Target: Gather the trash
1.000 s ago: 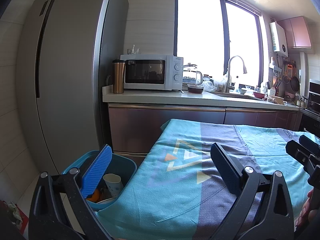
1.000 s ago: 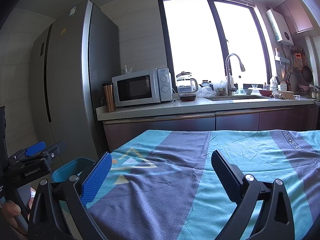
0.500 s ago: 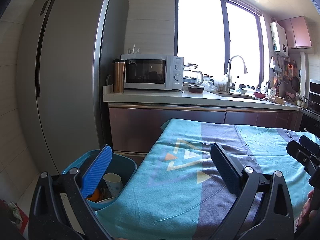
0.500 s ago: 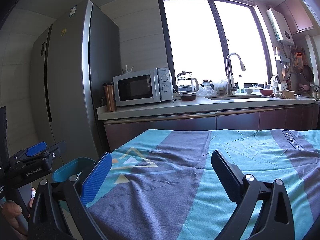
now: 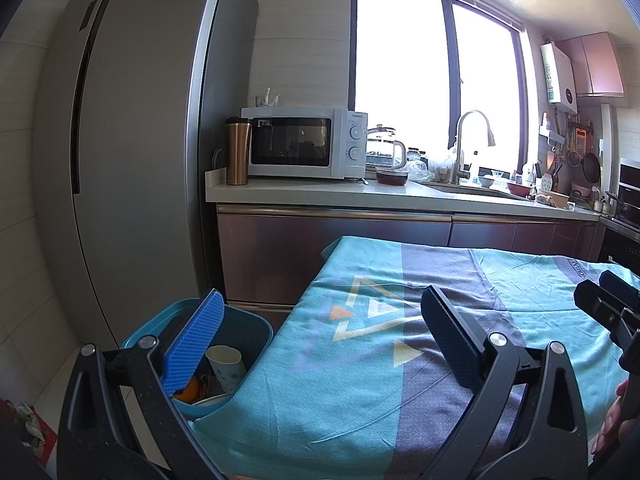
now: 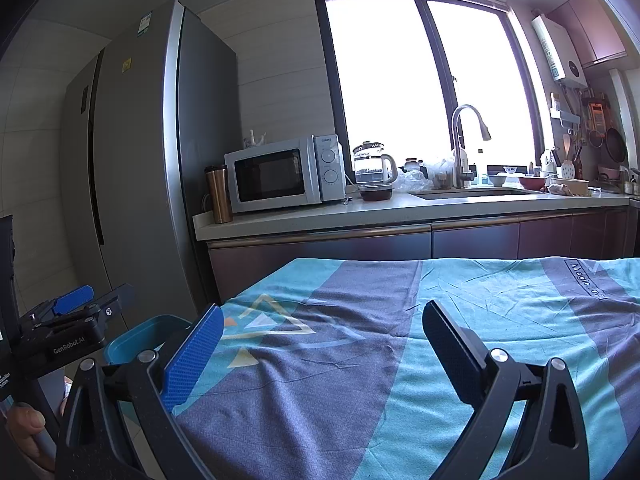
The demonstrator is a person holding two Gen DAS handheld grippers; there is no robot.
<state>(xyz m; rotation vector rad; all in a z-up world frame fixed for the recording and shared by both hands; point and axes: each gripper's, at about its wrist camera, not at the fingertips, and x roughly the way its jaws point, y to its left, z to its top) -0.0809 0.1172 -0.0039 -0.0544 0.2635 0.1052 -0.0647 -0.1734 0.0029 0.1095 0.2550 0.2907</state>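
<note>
Sunlit kitchen surroundings framed both views: a tall steel fridge [image 5: 132,152], a white microwave [image 5: 304,142] and a copper travel mug [image 5: 237,151] on the far counter [image 6: 400,208], with a tap [image 6: 466,140] before the bright window. Nearer the cameras stood a table covered by a teal and grey cloth [image 6: 400,340], and nothing lay on the cloth.

Both tools were held above the near edge of that table. The left gripper [image 5: 320,344] had its jaws spread wide and empty, and so did the right gripper [image 6: 320,344].

Only the left wrist view looked down into the blue bin [image 5: 244,328] that stood on the floor just beside the table's left edge. Inside it were a paper cup [image 5: 226,366], upright, and something orange [image 5: 188,388], partly hidden behind a blue finger pad [image 5: 196,340].

From the right wrist view only the bin's rim showed, its contents out of sight. That view did catch the left tool from the side, with part of a hand [image 6: 24,428] gripping its handle at the lower left corner.
</note>
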